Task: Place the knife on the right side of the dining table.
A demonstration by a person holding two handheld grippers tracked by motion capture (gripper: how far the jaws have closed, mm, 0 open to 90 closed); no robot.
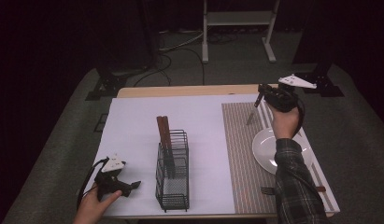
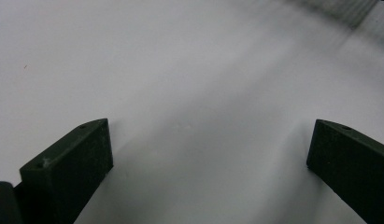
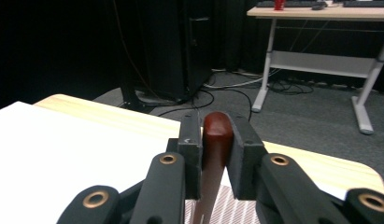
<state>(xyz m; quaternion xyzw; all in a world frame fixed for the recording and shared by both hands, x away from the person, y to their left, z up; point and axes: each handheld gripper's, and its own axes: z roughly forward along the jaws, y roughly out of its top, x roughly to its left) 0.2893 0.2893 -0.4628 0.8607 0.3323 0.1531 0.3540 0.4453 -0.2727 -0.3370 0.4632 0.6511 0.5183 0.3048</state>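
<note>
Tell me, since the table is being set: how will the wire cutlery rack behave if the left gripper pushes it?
The wire cutlery rack looks light, being open mesh, so it would probably slide on the smooth white sheet. It stands tall and narrow with brown handles sticking out on top, so a high push may tip it.

A wooden table [image 1: 180, 90] fills mid-frame, covered by a white sheet [image 1: 133, 121]. At centre stands a wire rack [image 1: 173, 186]; at right lies a striped placemat [image 1: 238, 140] bearing a plate [image 1: 264, 149] and fork [image 1: 269, 190].
</note>
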